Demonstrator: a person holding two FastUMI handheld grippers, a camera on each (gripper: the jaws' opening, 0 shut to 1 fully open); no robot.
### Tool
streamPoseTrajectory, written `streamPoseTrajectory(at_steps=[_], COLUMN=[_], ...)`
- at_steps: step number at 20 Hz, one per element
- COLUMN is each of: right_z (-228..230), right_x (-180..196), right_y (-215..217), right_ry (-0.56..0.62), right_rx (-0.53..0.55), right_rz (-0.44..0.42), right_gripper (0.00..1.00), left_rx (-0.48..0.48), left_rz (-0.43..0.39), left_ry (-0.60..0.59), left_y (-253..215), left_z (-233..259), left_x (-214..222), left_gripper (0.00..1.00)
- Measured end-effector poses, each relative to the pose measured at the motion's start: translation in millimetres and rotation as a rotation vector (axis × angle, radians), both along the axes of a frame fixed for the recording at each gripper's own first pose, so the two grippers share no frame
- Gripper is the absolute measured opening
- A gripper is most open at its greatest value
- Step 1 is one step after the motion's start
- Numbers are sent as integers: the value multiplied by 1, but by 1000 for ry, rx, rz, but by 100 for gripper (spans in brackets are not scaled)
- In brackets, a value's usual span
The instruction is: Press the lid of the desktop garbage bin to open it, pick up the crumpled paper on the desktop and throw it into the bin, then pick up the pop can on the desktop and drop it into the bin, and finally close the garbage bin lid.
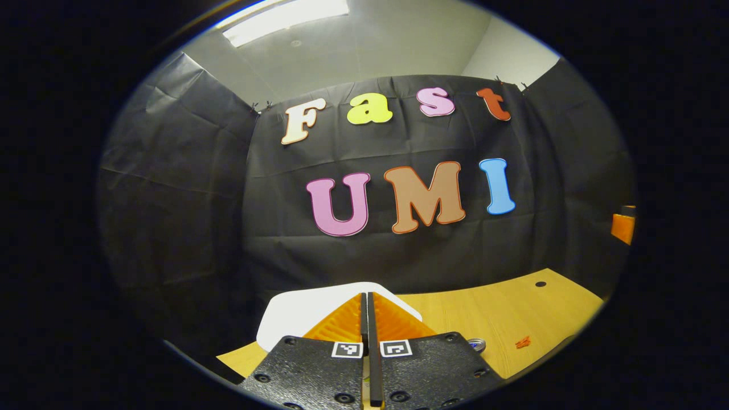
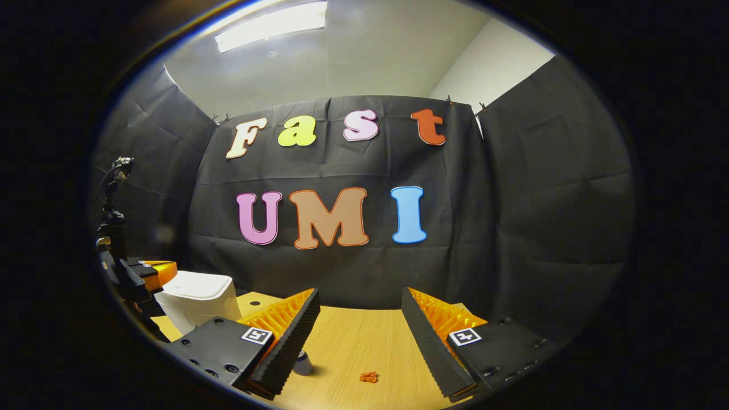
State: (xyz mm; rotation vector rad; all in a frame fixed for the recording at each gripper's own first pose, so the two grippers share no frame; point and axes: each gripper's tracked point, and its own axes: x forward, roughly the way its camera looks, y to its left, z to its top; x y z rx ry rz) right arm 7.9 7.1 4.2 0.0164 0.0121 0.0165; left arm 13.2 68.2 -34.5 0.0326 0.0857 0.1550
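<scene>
The white garbage bin (image 2: 196, 299) stands at the left of the wooden desk, lid down. My left gripper (image 1: 367, 296) is shut with nothing between its fingers, its tips just above the bin's white lid (image 1: 302, 313). From the right gripper view, the left gripper (image 2: 142, 273) hovers at the bin's top left. My right gripper (image 2: 360, 322) is open above the desk. A small red-orange crumpled paper (image 2: 369, 376) lies on the desk between its fingers. The pop can (image 2: 303, 363) stands half hidden behind one finger. From the left gripper view, the can's top (image 1: 477, 343) and the paper (image 1: 523, 341) sit to the right.
The wooden desk (image 1: 512, 307) runs back to the black cloth wall and has a small dark hole (image 1: 540, 283) near its far edge. A dark stand (image 2: 114, 210) rises at the far left behind the bin.
</scene>
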Motion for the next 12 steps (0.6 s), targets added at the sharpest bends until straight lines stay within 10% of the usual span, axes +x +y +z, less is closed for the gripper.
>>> streamPoseTrajectory(at_steps=[12], right_z=[-10], right_x=[0], right_y=[4], right_ry=[32], right_rx=[-15], right_rz=[10], right_gripper=[96], left_rx=[-95], left_rz=[63], left_ry=[82], left_y=[33], left_z=[-46], left_x=[5], left_gripper=[0])
